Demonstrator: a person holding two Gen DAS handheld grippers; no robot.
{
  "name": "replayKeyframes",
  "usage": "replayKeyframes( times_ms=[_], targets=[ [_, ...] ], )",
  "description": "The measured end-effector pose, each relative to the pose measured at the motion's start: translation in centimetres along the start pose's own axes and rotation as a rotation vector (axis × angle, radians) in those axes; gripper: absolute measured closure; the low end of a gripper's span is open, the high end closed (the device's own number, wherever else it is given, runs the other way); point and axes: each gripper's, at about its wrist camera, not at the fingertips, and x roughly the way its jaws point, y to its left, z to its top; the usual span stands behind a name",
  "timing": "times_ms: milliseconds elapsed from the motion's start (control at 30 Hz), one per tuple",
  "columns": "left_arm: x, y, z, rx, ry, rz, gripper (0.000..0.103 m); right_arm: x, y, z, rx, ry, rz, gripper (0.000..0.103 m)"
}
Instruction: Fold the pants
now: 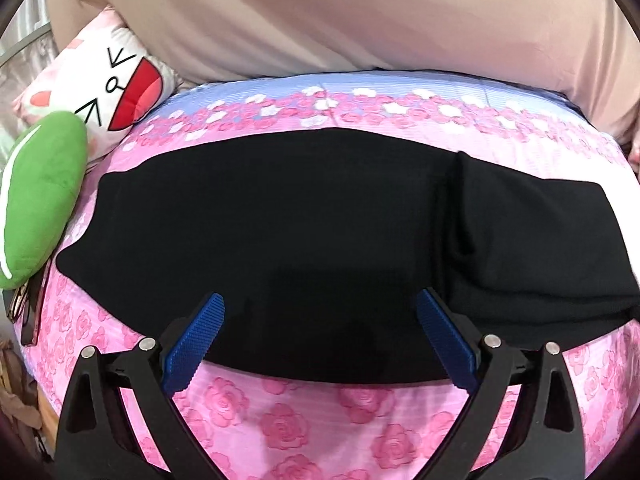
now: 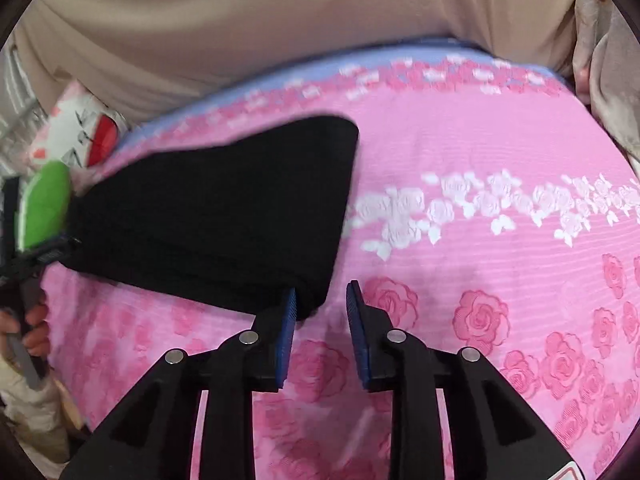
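Two tools: left tool (image 1: 320, 334) has its blue pads spread wide apart, hovering over the near edge of the pants with nothing between them; right tool (image 2: 321, 332) has its pads parted by a narrower gap, empty, its left pad just beside the near right corner of the cloth.
Pants: black pants (image 1: 312, 248) lie flat on the bed (image 1: 304, 412), on the pink rose-print cover, already doubled into one long band with a thicker folded layer at its right end.
Long axis: runs left to right across the bed, roughly parallel to the near edge; one end points toward the green plush (image 1: 40, 196) and cartoon pillow (image 1: 120, 92), the other toward the open pink cover.
Step in hand: likely taking hold of the near edge for a further fold.
Doing it well: pinch every layer at a corner rather than only the top one, grip both ends level, lift just clear, carry the end along the long axis so the edges meet, then lay it down without dragging the cover.
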Motion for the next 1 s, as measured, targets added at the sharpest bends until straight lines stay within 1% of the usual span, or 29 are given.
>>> replayKeyframes(
  times_ms=[33,67,100,133,167,200,267,300,333,367,400,433,500,567,633,700,733,800,833,967,1000],
  targets=[
    [0.0,0.4,0.0,-0.011,-0.001,0.001,0.008,-1.2,-0.2,0.4,0.034,-0.036,0.061,0.042],
    [0.0,0.6,0.0,-0.016,0.000,0.001,0.008,-1.6,-0.3,0.9,0.059,-0.061,0.107,0.033],
    [0.0,0.9,0.1,-0.021,0.003,0.000,0.008,-1.9,-0.7,1.4,0.081,-0.084,0.148,0.026],
    [0.0,0.9,0.1,-0.024,0.003,0.002,0.008,-1.4,-1.0,2.0,0.108,-0.089,0.173,0.026],
    [0.0,1.0,0.0,-0.025,0.003,0.007,0.008,-0.4,-1.2,2.6,0.116,-0.069,0.169,0.026],
    [-0.2,1.2,0.0,-0.026,0.002,0.007,0.008,1.0,-1.2,2.9,0.122,-0.029,0.158,0.026],
    [-0.6,1.4,-0.2,-0.028,-0.004,0.007,0.008,4.4,-1.3,3.2,0.158,0.062,0.167,0.029],
    [-0.8,1.6,-0.4,-0.028,-0.007,0.011,0.008,5.5,-0.9,3.0,0.162,0.074,0.171,0.037],
    [-0.8,1.8,-0.5,-0.028,-0.006,0.016,0.008,5.5,-0.3,3.1,0.145,0.045,0.171,0.064],
    [-0.8,1.9,-0.5,-0.029,-0.001,0.023,0.008,5.9,0.1,3.2,0.145,0.057,0.186,0.070],
    [-0.7,1.9,-0.6,-0.031,0.003,0.028,0.008,5.9,0.4,3.4,0.151,0.047,0.187,0.078],
    [-0.6,1.9,-0.5,-0.033,0.010,0.032,0.008,5.8,0.7,3.6,0.144,0.036,0.181,0.081],
    [-0.6,1.9,-0.5,-0.036,0.018,0.036,0.008,5.2,0.5,4.0,0.138,0.025,0.165,0.084],
    [-1.0,1.7,-0.4,-0.030,0.011,0.041,0.008,3.9,-1.0,4.3,0.145,-0.004,0.134,0.085],
    [-1.4,1.3,-0.2,-0.017,-0.003,0.051,0.008,2.6,-2.5,4.2,0.163,-0.010,0.185,0.086],
    [-1.4,0.9,-0.1,-0.012,-0.002,0.056,0.008,1.6,-2.9,3.9,0.125,-0.018,0.130,0.086],
    [-1.3,0.7,-0.1,-0.010,0.002,0.055,0.008,1.3,-3.6,3.5,0.130,-0.014,0.114,0.086],
    [-1.1,0.2,-0.1,-0.004,0.011,0.051,0.008,0.6,-5.5,2.8,0.163,-0.015,0.120,0.086],
    [-1.1,-0.2,-0.2,0.004,0.014,0.047,0.008,0.2,-6.3,2.6,0.167,-0.021,0.107,0.086],
    [-1.1,-1.3,-0.5,0.040,0.008,0.039,0.008,-1.9,-10.2,0.7,0.231,-0.045,0.030,0.083],
    [-0.9,-1.6,-0.5,0.042,0.013,0.031,0.008,-2.1,-11.0,0.2,0.250,-0.043,0.006,0.081]
  ],
)
